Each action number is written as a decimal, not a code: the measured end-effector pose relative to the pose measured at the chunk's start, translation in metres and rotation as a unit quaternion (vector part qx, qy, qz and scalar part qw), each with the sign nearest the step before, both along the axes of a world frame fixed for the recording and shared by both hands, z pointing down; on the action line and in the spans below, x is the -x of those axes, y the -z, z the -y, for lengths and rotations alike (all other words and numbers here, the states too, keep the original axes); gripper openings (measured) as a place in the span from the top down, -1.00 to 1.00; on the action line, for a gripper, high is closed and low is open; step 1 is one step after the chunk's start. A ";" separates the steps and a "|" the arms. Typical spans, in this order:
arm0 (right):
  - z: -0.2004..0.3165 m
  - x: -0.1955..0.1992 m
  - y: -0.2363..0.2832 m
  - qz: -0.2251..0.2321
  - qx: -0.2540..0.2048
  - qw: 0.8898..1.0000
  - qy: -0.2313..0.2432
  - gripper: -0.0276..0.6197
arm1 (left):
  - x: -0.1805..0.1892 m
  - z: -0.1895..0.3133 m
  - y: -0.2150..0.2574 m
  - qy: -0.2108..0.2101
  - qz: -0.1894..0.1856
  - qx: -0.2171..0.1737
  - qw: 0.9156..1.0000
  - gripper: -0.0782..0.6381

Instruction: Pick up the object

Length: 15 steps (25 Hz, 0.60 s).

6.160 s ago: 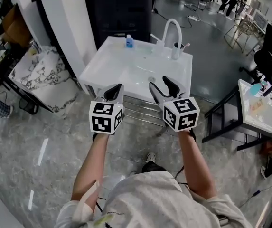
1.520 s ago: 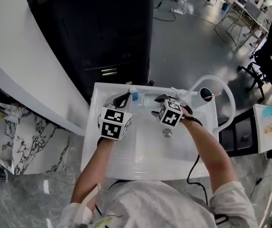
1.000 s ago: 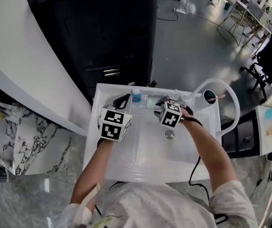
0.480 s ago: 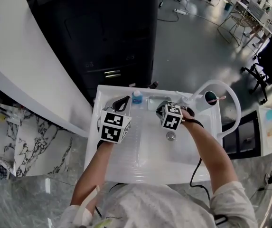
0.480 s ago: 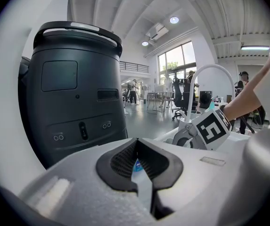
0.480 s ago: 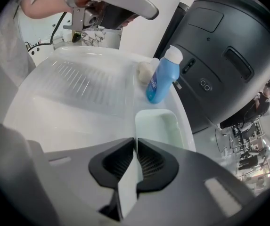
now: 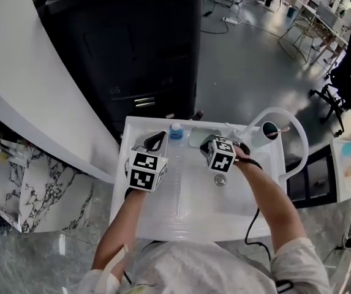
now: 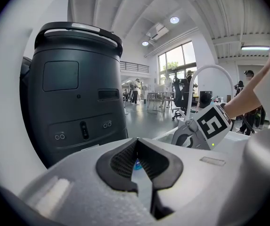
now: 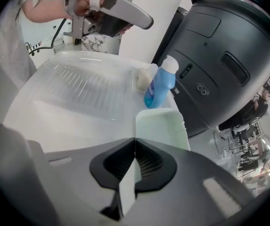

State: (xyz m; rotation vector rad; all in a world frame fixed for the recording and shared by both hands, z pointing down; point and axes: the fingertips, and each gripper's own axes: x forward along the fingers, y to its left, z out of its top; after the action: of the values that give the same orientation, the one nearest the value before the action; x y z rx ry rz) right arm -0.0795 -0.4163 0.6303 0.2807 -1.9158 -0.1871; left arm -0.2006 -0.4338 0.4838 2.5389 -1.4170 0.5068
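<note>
The right gripper (image 7: 204,143) hides the near edge of the pale green tray (image 9: 160,126) on the sink's (image 7: 193,216) back rim, so we cannot tell whether it is pinched. Its jaws are closing, tips met. The left gripper (image 7: 157,138), jaws together, hovers over the sink's left side. Both have barely moved since before.
</note>
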 end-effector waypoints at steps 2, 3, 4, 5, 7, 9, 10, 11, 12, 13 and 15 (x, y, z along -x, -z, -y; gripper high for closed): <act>0.002 0.003 0.007 0.009 -0.005 1.000 -0.005 0.89 | 0.000 0.000 0.003 -0.001 -0.001 -0.003 1.000 0.78; 0.002 0.005 0.011 0.014 -0.008 1.000 -0.007 0.89 | -0.001 0.000 0.004 -0.002 -0.002 -0.004 1.000 0.78; 0.003 0.006 0.014 0.018 -0.010 1.000 -0.010 0.89 | -0.001 0.000 0.005 -0.002 -0.002 -0.005 1.000 0.78; 0.003 0.007 0.018 0.023 -0.012 1.000 -0.013 0.89 | -0.001 -0.001 0.006 -0.003 -0.003 -0.005 1.000 0.78; 0.004 0.010 0.025 0.035 -0.016 0.999 -0.021 0.89 | -0.001 -0.002 0.008 -0.003 -0.004 -0.006 1.000 0.78; 0.004 0.012 0.033 0.050 -0.018 0.998 -0.033 0.89 | -0.002 -0.003 0.010 -0.005 -0.005 -0.008 1.000 0.78; 0.004 0.014 0.038 0.058 -0.019 0.997 -0.039 0.89 | -0.002 -0.003 0.012 -0.005 -0.005 -0.009 1.000 0.78; 0.005 0.016 0.043 0.067 -0.021 0.997 -0.045 0.89 | -0.003 -0.003 0.013 -0.006 -0.006 -0.010 1.000 0.78; 0.005 0.018 0.048 0.075 -0.024 0.996 -0.050 0.89 | -0.003 -0.003 0.015 -0.006 -0.007 -0.011 1.000 0.78; 0.005 0.020 0.054 0.084 -0.027 0.995 -0.054 0.89 | -0.003 -0.004 0.016 -0.006 -0.008 -0.012 1.000 0.78; 0.006 0.024 0.065 0.102 -0.034 0.992 -0.062 0.89 | -0.005 -0.004 0.018 -0.007 -0.009 -0.015 1.000 0.78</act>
State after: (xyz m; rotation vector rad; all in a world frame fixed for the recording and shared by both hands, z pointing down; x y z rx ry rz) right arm -0.1034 -0.4221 0.5653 0.4779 -2.0880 -0.1456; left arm -0.1961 -0.4296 0.4655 2.5727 -1.4112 0.4682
